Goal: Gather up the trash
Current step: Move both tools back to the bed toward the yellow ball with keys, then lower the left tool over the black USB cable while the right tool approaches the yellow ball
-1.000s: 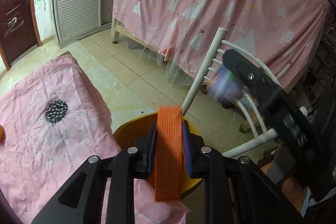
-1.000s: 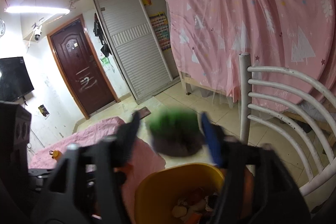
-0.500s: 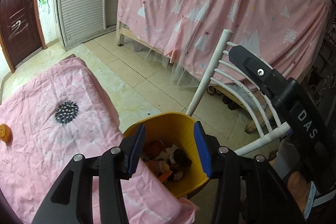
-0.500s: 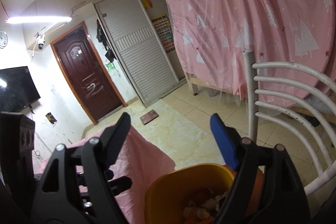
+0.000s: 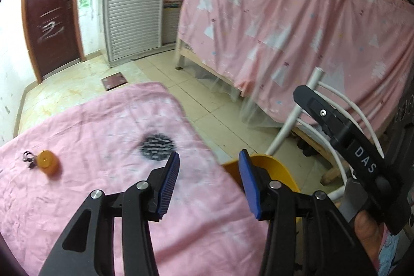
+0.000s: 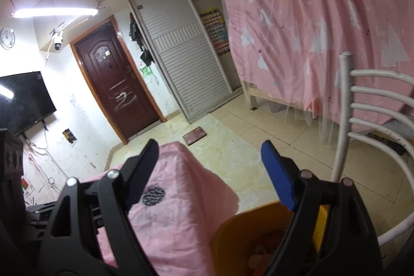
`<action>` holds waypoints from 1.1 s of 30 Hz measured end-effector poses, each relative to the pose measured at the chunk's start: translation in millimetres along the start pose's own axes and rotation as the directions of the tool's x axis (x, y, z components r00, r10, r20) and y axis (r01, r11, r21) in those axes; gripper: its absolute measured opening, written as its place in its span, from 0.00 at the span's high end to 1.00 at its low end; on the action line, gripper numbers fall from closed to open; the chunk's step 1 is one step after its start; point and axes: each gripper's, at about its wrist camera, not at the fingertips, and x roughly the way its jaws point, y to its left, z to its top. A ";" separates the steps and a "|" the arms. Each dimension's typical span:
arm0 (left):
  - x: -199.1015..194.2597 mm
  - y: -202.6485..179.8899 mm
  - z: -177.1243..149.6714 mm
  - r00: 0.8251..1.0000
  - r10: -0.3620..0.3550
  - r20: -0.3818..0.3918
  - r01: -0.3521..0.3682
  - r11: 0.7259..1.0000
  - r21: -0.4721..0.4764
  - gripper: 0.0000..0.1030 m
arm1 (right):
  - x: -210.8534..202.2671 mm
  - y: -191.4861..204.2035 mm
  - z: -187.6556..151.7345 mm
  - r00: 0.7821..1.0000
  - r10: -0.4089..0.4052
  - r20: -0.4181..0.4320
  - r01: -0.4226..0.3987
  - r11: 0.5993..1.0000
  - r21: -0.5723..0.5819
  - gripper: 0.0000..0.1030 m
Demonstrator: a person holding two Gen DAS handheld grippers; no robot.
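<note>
The left tongs (image 5: pixel 208 181) are released with nothing between their blue pads, hanging over the pink-covered table (image 5: pixel 108 136) near its edge beside the yellow bin (image 5: pixel 274 170). The right tongs (image 6: pixel 209 167) are empty and their jaws are opening, above the table's corner and the bin, where scraps of trash (image 6: pixel 261 250) lie inside. An orange cap-like piece (image 5: pixel 47 165) with a small dark bit just beside it rests far off on the table's cloth, and a white chair (image 6: pixel 367 120) stands behind the bin.
</note>
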 end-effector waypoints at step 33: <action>-13.7 237.2 5.7 0.927 0.368 -0.072 -0.374 0.888 -0.269 0.60 | 104.5 203.2 -58.9 0.921 0.205 -0.330 -0.310 0.901 -0.304 0.07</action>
